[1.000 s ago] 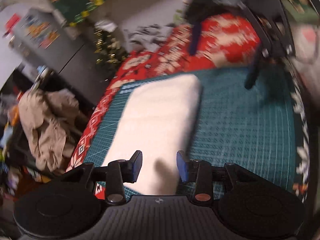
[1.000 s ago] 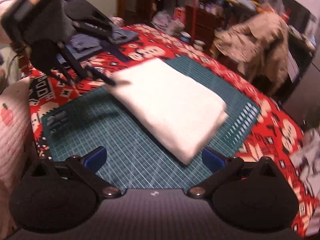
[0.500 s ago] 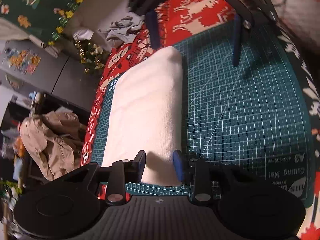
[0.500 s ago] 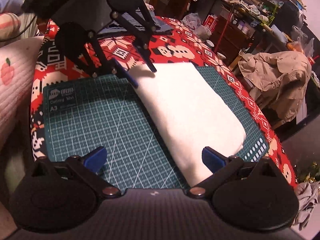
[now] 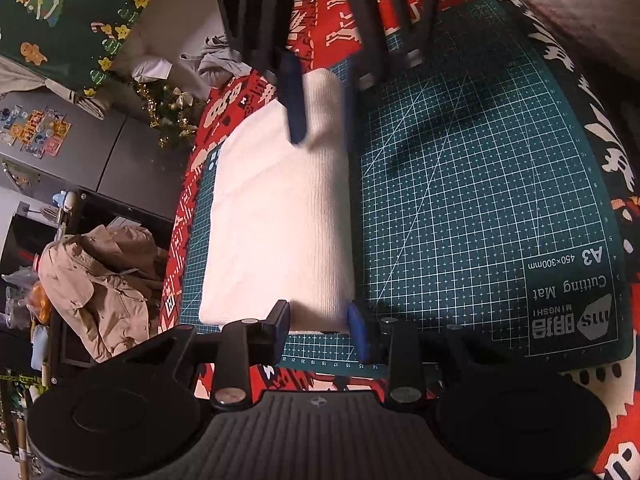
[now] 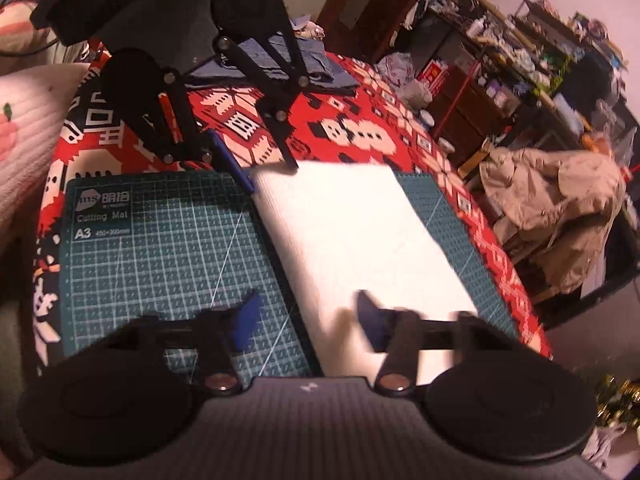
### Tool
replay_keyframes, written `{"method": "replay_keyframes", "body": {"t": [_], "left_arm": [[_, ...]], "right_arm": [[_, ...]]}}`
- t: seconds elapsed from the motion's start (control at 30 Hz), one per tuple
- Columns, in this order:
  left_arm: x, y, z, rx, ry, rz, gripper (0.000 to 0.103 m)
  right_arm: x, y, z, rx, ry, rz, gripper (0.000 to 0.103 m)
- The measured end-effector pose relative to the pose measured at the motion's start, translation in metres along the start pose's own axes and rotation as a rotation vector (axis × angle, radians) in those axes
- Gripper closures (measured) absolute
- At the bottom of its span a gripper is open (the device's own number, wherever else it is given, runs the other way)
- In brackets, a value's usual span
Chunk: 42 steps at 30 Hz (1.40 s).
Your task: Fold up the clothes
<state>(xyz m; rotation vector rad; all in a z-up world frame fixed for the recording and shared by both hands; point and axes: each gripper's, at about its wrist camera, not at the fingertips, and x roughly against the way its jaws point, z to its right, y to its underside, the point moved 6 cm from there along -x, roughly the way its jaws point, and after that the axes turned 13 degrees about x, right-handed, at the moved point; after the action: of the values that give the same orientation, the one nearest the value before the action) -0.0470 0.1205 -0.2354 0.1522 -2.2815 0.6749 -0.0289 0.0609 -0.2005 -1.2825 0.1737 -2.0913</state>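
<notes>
On the left of the left wrist view, a beige jacket (image 5: 108,284) is seen draped well apart from the work. The folded white cloth (image 5: 280,220) is laid on the left part of a green cutting mat (image 5: 480,200), itself spread on a red patterned cover (image 5: 320,28); whether a desk or a bed lies beneath cannot be told. The mat probably serves as a flat, gridded folding surface. The left gripper (image 5: 318,330) is set at the cloth's near end, its jaws narrowed around the thick folded edge; whether the pads press the fabric cannot be told. At the far end, the right gripper (image 5: 320,112) is placed astride the same edge. In the right wrist view, the right gripper (image 6: 308,320) has just been closing, with the cloth (image 6: 360,232) edge between its blurred jaws, a gap to the left pad being visible. Both ends seem to be taken so the cloth can be lifted evenly. On the mat (image 6: 160,248), "Cutting Mat", "A3" and "450×300mm" are read.
</notes>
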Motion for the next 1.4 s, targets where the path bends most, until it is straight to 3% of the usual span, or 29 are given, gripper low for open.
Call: {"method": "replay_keyframes", "body": {"t": [0.1, 0.13, 0.23, 0.6, 0.93, 1.4], "left_arm": [[-0.001, 0.001, 0.001, -0.012, -0.003, 0.001, 0.083], [-0.001, 0.001, 0.002, -0.015, -0.009, 0.003, 0.083], [0.000, 0.001, 0.002, -0.009, -0.016, 0.009, 0.086], [0.000, -0.001, 0.003, -0.015, -0.014, 0.018, 0.087], [-0.001, 0.000, 0.002, -0.006, -0.014, 0.017, 0.087], [-0.003, 0.000, 0.000, -0.010, -0.011, -0.013, 0.087]], "right_arm": [[-0.007, -0.015, -0.007, 0.024, -0.020, 0.030, 0.085], [-0.010, -0.021, -0.010, 0.040, -0.031, 0.039, 0.092], [-0.021, -0.035, -0.019, 0.082, -0.054, 0.057, 0.098], [-0.061, -0.057, -0.014, 0.044, -0.079, 0.057, 0.103], [-0.047, -0.008, 0.006, -0.095, -0.084, -0.009, 0.103], [0.005, 0.070, 0.019, -0.149, -0.043, -0.089, 0.103]]}}
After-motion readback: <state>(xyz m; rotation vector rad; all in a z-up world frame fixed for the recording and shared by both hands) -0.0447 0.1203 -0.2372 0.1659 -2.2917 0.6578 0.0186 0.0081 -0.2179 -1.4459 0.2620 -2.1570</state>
